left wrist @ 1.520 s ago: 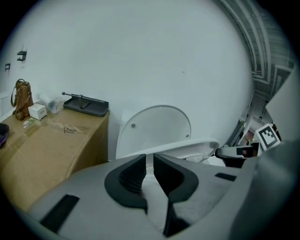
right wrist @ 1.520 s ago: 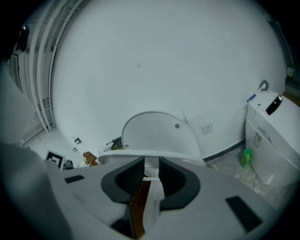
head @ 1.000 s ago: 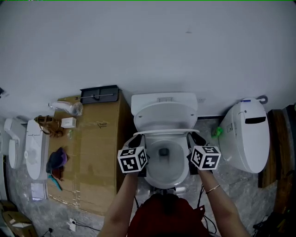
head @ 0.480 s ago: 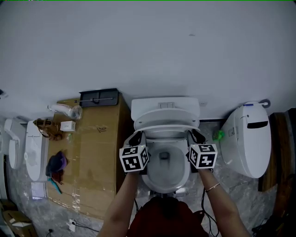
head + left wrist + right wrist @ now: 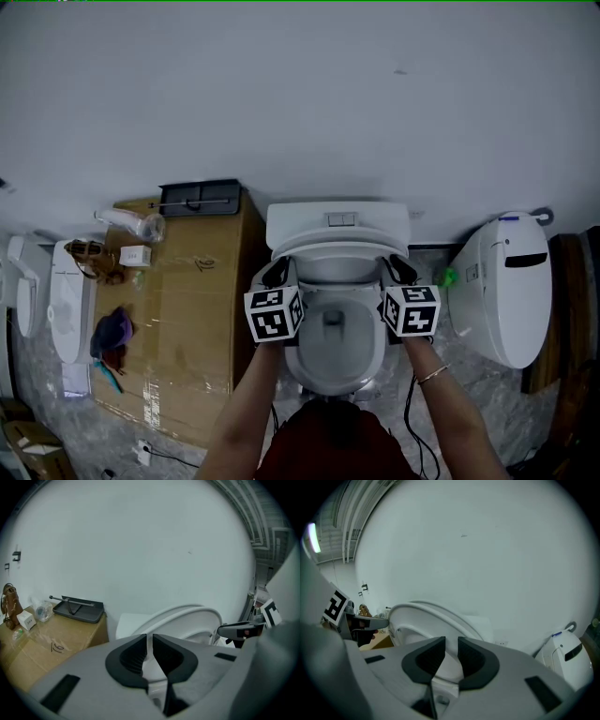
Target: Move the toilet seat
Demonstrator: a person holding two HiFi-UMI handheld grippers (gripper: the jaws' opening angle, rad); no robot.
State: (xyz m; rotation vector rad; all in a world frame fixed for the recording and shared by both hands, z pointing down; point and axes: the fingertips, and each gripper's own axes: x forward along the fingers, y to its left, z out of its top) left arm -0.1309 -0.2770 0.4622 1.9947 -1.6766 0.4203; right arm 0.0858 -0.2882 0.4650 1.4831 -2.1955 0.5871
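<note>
The one white oval plastic toilet seat (image 5: pixel 337 251), half-raised, long axis rising from the tank hinge toward the person, is clenched at either side by two grippers, left gripper (image 5: pixel 277 273) and right gripper (image 5: pixel 397 271).

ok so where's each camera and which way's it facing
Head view: on the head, steeply down at the toilet seat; both forearms, left claw and right claw show.
Left gripper view: on the left claw, along its jaws toward the wall; right claw visible.
Right gripper view: mirrored, left claw visible.
All share the toilet seat.
</note>
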